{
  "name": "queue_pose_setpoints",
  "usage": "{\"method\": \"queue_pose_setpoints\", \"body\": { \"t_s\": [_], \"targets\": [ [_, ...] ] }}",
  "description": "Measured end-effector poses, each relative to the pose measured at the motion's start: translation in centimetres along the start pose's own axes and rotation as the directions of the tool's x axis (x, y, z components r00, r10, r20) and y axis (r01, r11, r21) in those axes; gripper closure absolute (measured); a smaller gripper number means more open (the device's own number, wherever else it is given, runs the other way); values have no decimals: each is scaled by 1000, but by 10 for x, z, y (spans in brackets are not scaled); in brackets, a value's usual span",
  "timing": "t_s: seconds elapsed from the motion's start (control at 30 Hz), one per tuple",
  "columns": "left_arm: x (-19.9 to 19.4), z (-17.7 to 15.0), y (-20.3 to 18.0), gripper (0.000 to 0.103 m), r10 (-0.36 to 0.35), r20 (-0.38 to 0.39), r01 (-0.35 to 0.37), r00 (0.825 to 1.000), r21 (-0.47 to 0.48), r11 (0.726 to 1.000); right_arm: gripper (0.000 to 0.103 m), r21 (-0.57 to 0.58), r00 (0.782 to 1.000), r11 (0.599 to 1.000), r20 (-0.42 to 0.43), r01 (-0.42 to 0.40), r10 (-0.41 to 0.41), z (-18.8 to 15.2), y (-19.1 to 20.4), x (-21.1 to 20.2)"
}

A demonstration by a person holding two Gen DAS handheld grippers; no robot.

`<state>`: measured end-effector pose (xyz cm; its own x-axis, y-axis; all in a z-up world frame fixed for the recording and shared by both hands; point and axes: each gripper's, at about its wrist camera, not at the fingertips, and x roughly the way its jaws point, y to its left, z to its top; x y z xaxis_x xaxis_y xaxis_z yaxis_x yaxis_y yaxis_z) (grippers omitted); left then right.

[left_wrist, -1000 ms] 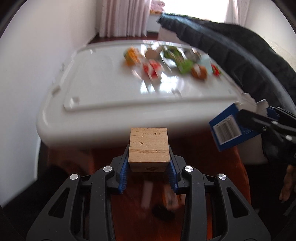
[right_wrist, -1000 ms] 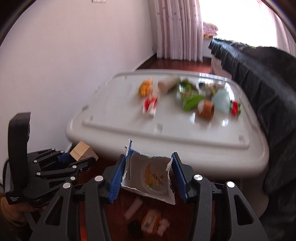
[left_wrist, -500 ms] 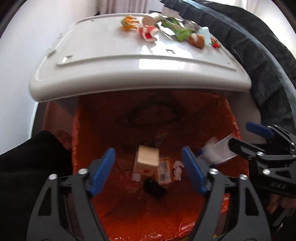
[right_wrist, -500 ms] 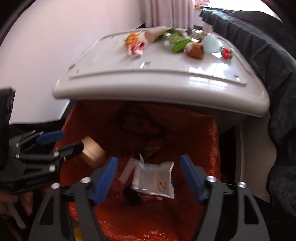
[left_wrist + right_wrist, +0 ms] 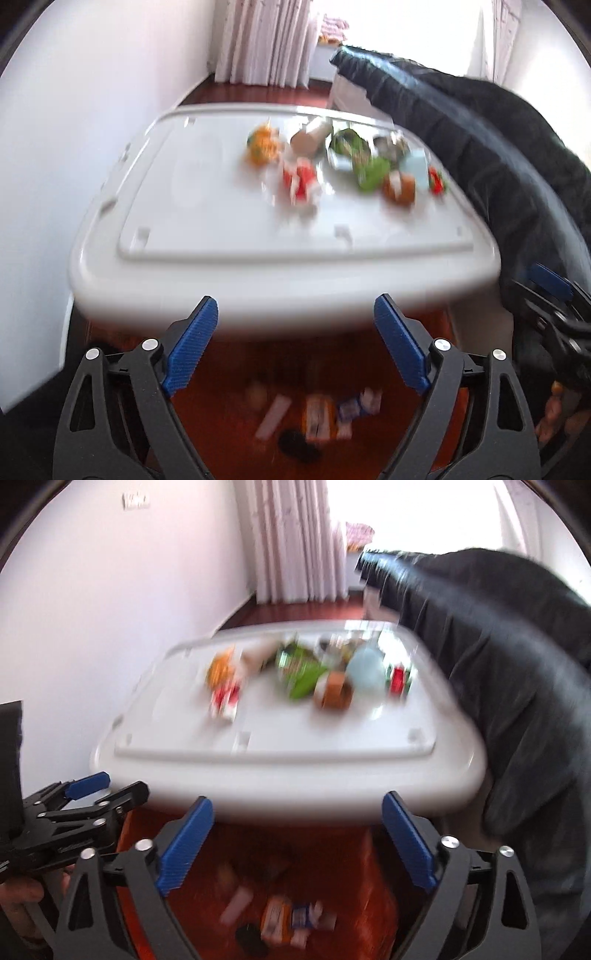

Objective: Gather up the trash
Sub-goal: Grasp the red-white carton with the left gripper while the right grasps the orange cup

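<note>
Both grippers hang over an orange-lined bin [image 5: 236, 373] [image 5: 373, 871] below the white table's near edge. My left gripper [image 5: 295, 339] has its jaws opening wide, nothing between them. My right gripper [image 5: 297, 832] is likewise opening and empty. Dropped trash [image 5: 321, 413] [image 5: 284, 919] lies on the bin's bottom: small packets, a white strip, a dark lump. More trash [image 5: 347, 162] [image 5: 310, 675] sits blurred on the far part of the white table [image 5: 207, 206] [image 5: 303, 768]: orange, red, green wrappers, a brown cup.
A white wall runs along the left. A dark padded cover [image 5: 498, 155] [image 5: 517, 657] drapes a piece of furniture on the right of the table. Curtains [image 5: 266, 40] hang at the back. The left gripper [image 5: 74, 823] shows at the right wrist view's left edge.
Both grippers opened and let go: the wooden block and the torn packet fell into the orange bin. Both hands then tilted up, so the table top fills the views again.
</note>
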<state>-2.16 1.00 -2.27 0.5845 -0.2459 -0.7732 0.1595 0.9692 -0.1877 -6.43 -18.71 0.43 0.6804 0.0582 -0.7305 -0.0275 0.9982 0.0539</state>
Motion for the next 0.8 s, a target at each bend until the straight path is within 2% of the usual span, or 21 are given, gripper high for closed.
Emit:
{"method": "queue_pose_setpoints", "body": {
  "t_s": [0.1,0.23,0.4,0.6,0.7,0.77,0.8],
  "targets": [
    [23,31,-6,18,14,19,-14,1000,-7,1000,5,3,997,1000,64,31,-31,20,-6,-3],
    [62,63,-12,18,31,7,-30,1000,-13,999,5,37,992,998,118,47,-51,37,-18,-1],
    [114,85,-18,18,83,-21,-84,996,-12,996,5,35,993,998,104,59,-62,40,-24,14],
    [146,89,-21,19,140,-25,-140,990,0,990,5,-7,991,995,96,95,-94,38,-24,28],
    [155,93,-19,36,135,-38,-136,990,-1,991,5,3,993,996,78,85,-85,37,-27,35],
    [159,94,-19,58,132,-56,-131,990,9,991,5,11,994,996,69,87,-88,37,-30,41],
    [161,93,-18,64,133,-65,-132,989,19,991,5,15,994,996,66,91,-92,38,-30,43]
  ]
}}
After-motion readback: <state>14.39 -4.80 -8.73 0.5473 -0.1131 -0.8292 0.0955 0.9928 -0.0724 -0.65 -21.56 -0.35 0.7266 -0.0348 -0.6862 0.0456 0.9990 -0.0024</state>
